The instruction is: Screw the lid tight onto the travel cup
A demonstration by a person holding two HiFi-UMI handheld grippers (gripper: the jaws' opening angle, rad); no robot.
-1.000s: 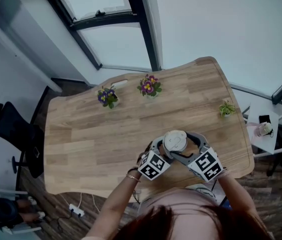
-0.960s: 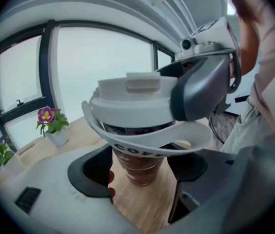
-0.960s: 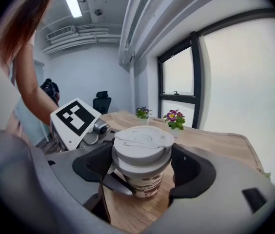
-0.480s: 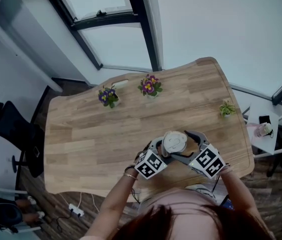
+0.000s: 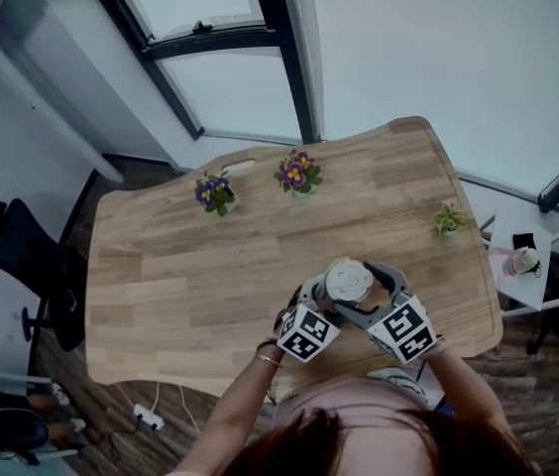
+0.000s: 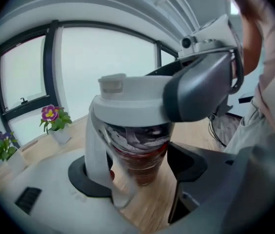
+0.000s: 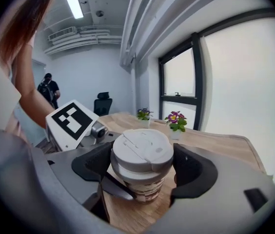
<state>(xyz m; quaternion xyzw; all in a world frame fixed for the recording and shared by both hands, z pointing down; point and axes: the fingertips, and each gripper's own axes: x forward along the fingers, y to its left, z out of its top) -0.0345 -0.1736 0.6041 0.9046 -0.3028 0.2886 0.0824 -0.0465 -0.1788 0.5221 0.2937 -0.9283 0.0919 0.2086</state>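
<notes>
Head view looks down; both gripper views closely share the cup (image 7: 145,190).

Soft, even daylight from blown-out windows (image 7: 245,82), ceiling tube (image 7: 72,1) lit, shadows faint; both gripper views fisheye-bent, corners vignetted black, nearest foreground blurred.

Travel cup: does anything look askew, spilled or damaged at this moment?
Nothing stands out. The travel cup stands upright on the table, held at its body by the left gripper. The right gripper clamps the lid, which sits level on the cup. No spill shows on the wood.
</notes>
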